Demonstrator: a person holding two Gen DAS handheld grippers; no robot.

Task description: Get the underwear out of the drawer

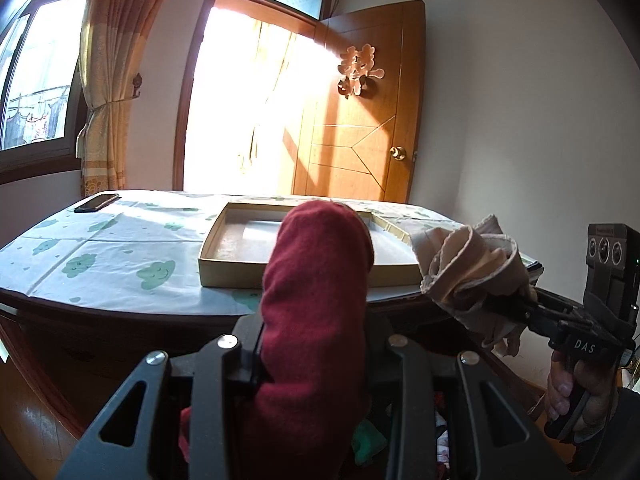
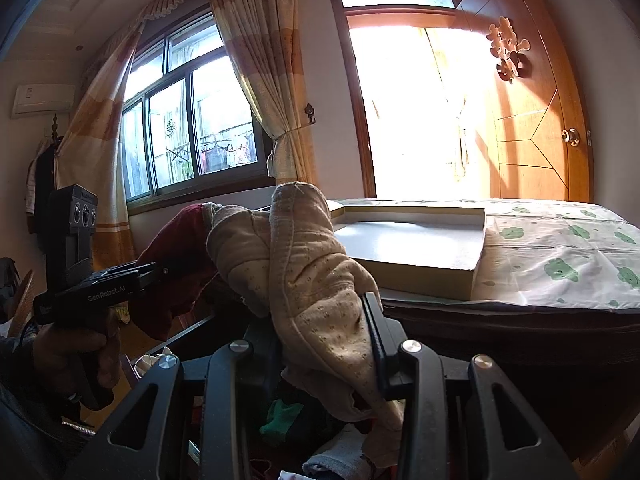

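Two garments hang in your jaws: left gripper (image 1: 316,320) clamps dark red knit underwear (image 1: 320,280), right gripper (image 2: 324,320) clamps beige dotted cotton underwear (image 2: 308,264), near the tabletop (image 1: 120,240).

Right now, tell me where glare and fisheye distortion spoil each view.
Left wrist view: the open doorway is blown out white, and the table edge bows. The dark red garment fills the centre. Right wrist view: the same doorway is washed out, the window frame curves, and the beige garment blocks the foreground.
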